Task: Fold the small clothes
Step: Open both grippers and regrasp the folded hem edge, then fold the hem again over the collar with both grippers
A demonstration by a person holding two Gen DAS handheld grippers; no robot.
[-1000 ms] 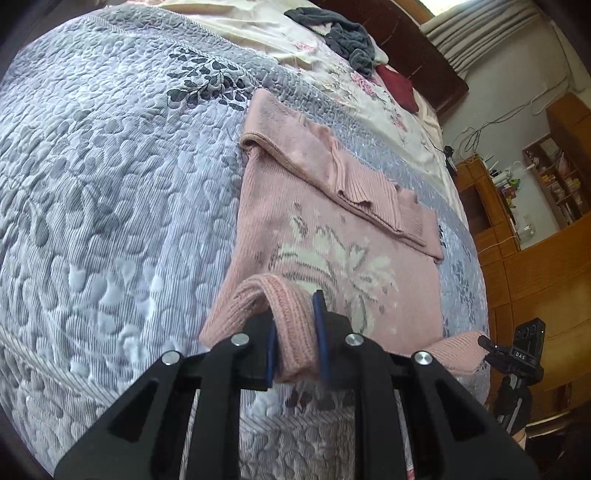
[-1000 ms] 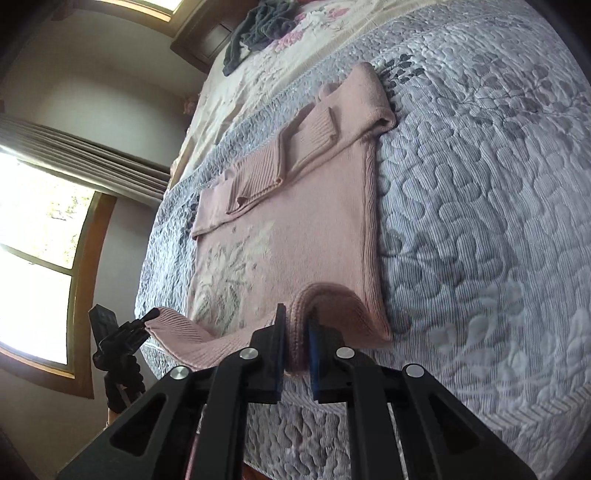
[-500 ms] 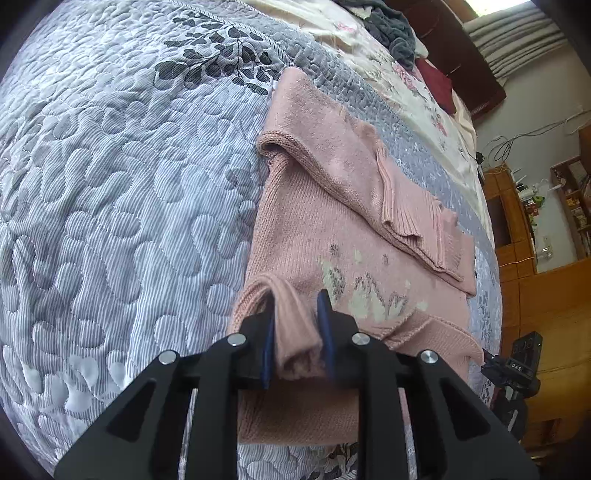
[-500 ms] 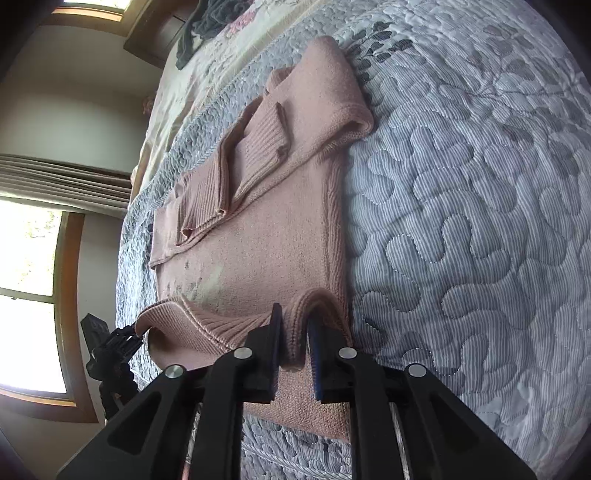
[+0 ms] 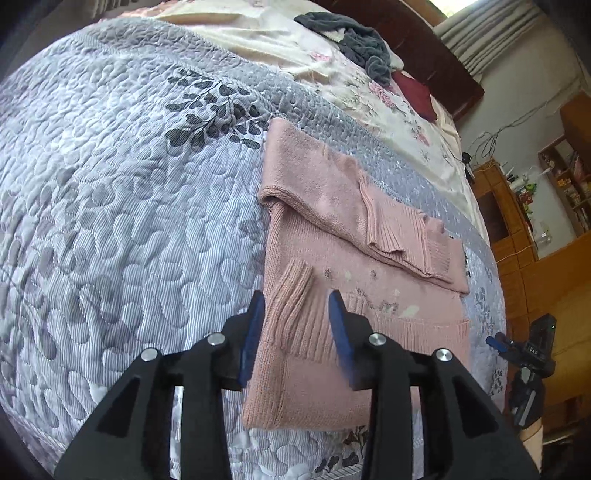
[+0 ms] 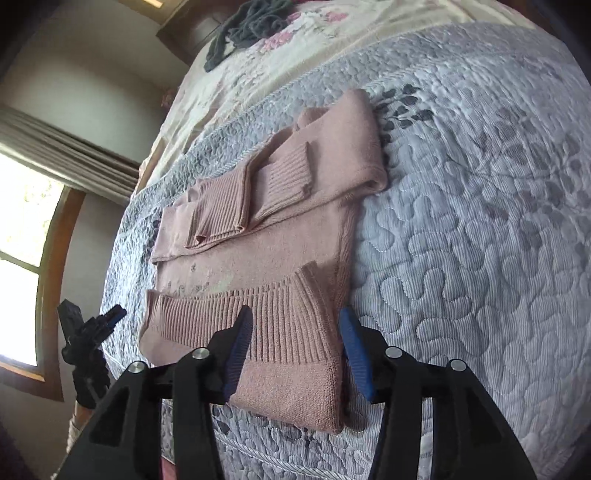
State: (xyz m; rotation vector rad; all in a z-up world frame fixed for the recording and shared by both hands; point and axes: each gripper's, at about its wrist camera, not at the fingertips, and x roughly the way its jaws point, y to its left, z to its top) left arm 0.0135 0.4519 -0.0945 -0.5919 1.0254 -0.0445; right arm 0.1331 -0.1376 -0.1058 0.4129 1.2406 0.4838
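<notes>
A pink knitted sweater (image 5: 332, 236) (image 6: 266, 229) lies on the grey quilted bedspread (image 5: 110, 221) (image 6: 480, 221). Both sleeves are folded across its upper part, and the ribbed hem (image 5: 295, 306) (image 6: 258, 317) is folded up over the flower pattern. My left gripper (image 5: 295, 314) stands open, its blue pads on either side of the hem's left corner. My right gripper (image 6: 295, 332) is open too, straddling the hem's right corner. Nothing is pinched in either one. In the left wrist view the other gripper (image 5: 524, 350) shows at the lower right.
A dark grey garment (image 5: 354, 40) (image 6: 251, 22) and a dark red cushion (image 5: 417, 96) lie on the cream floral sheet near the wooden headboard. Wooden shelves (image 5: 554, 184) stand on one side of the bed, a curtained window (image 6: 22, 236) on the other.
Both grippers carried the hem up over the sweater's body, laid it down and opened, letting go of the knit. The bottom part is now folded over the flower pattern.
</notes>
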